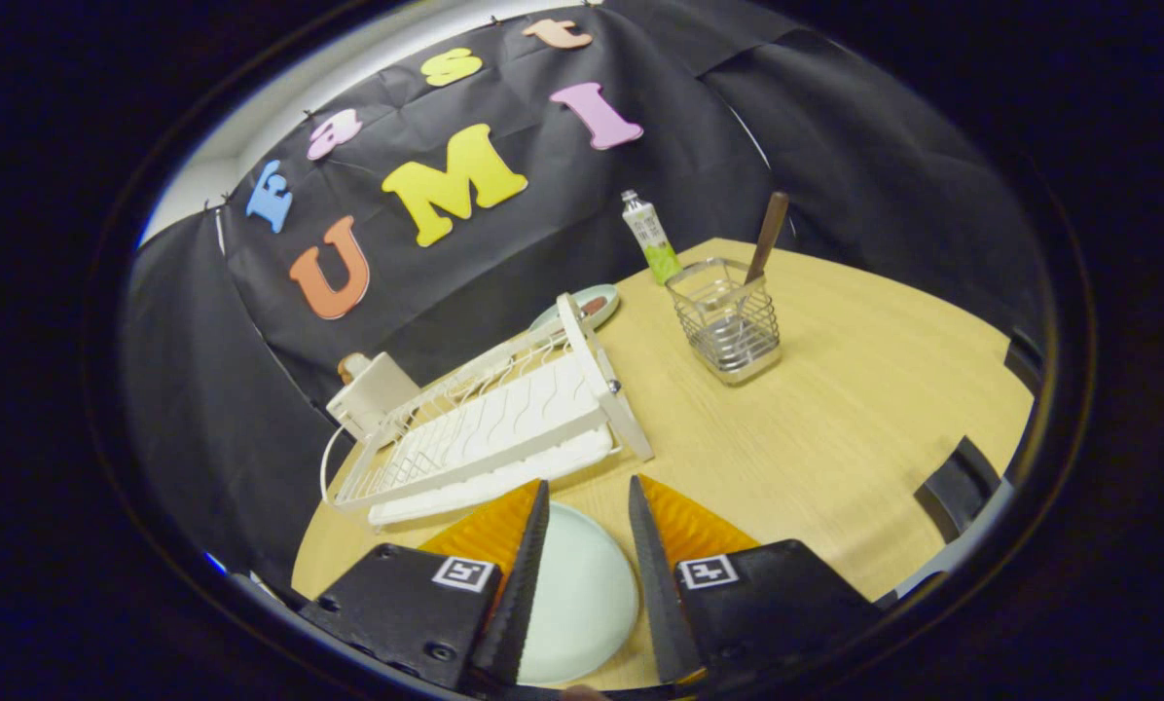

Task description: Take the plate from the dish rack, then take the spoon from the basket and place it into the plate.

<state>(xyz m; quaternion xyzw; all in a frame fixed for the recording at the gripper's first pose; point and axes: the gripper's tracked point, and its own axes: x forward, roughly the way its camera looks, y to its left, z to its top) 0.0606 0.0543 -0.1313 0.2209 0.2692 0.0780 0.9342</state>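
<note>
The plate point(577, 599) lies flat on the table point(835, 409) between your gripper point(587, 497) fingers, just near of the empty dish rack point(494, 428). Your jaws stand parted, gripping nothing. The spoon point(767, 234) stands in the wire basket point(726, 321), far right. You may tip that light basket by pulling the handle sideways; lift straight up. The tube point(652, 239) beyond carries print too small to read.

Tongs point(587, 497) with square-marker black mounts
</note>
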